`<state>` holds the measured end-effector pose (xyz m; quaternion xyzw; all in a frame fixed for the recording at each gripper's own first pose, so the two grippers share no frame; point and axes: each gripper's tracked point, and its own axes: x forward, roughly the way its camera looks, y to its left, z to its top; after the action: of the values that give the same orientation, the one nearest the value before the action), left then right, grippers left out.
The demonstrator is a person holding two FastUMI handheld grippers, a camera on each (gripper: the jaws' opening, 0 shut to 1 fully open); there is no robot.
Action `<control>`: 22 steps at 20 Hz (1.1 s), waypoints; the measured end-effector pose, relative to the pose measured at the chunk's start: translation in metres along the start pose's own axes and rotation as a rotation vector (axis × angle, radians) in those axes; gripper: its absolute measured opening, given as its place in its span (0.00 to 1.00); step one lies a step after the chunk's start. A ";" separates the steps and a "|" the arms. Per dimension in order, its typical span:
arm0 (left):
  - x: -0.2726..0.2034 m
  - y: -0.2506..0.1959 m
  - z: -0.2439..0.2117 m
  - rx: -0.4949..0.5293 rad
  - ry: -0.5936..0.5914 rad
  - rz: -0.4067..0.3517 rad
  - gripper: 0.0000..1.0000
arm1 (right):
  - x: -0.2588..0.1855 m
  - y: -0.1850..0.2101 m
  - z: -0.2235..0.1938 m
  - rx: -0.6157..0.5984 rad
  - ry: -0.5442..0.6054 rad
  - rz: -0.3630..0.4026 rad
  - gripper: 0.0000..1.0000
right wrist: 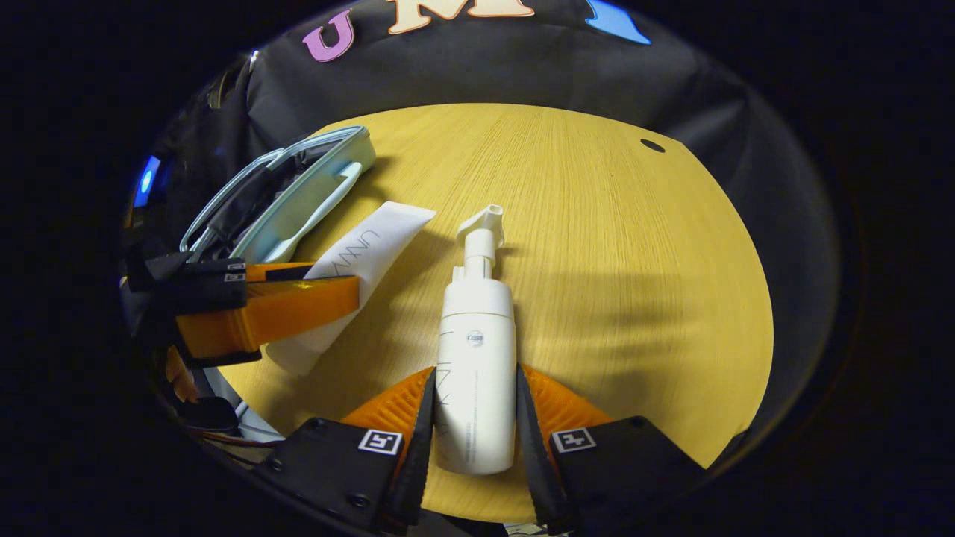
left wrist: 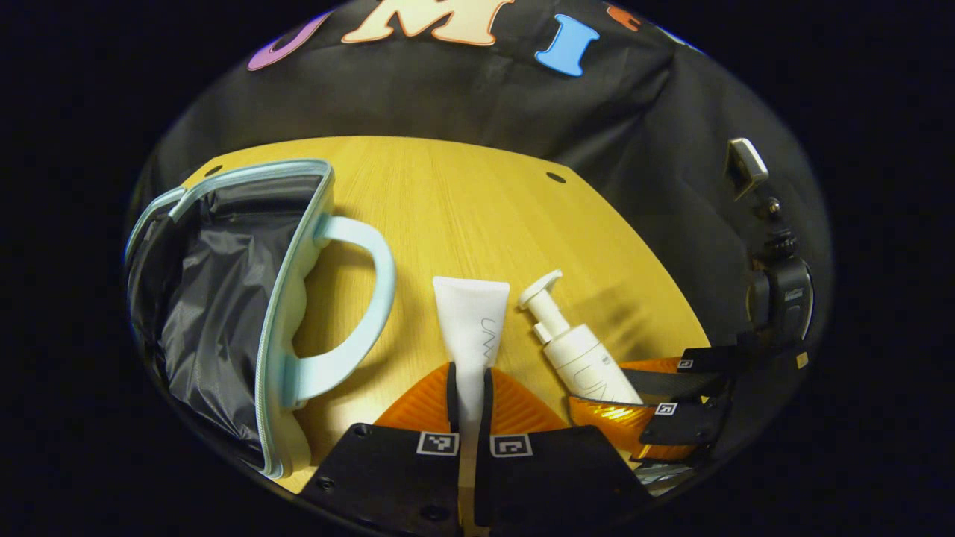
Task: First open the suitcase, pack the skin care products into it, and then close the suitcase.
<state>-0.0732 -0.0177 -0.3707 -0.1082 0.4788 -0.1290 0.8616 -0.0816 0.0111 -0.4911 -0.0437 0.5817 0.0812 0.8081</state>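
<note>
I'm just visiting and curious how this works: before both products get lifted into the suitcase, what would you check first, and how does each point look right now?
1. Suitcase open: ok, lid up, dark lining exposed.
2. Left gripper on the white tube: ok, both fingers press its lower end.
3. Right gripper on the pump bottle: ok, fingers close on both sides of its body.
4. Both products still on the wooden table: ok, not yet lifted.
5. Path to the suitcase: cannot tell; its light blue handle sticks out toward the tube.
6. Grip firm enough to lift: cannot tell.
</note>
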 end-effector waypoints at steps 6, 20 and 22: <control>-0.031 -0.002 0.059 0.002 -0.093 -0.013 0.01 | -0.001 0.001 0.001 -0.005 -0.013 -0.006 0.58; -0.076 0.211 0.061 -0.094 -0.049 0.277 0.01 | -0.004 0.007 0.002 0.095 -0.023 0.006 0.53; -0.070 0.236 0.042 -0.121 -0.003 0.304 0.01 | -0.007 0.010 0.007 0.153 -0.028 0.014 0.52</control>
<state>-0.0445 0.2303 -0.3662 -0.0863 0.4954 0.0323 0.8638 -0.0793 0.0219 -0.4820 0.0232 0.5752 0.0430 0.8165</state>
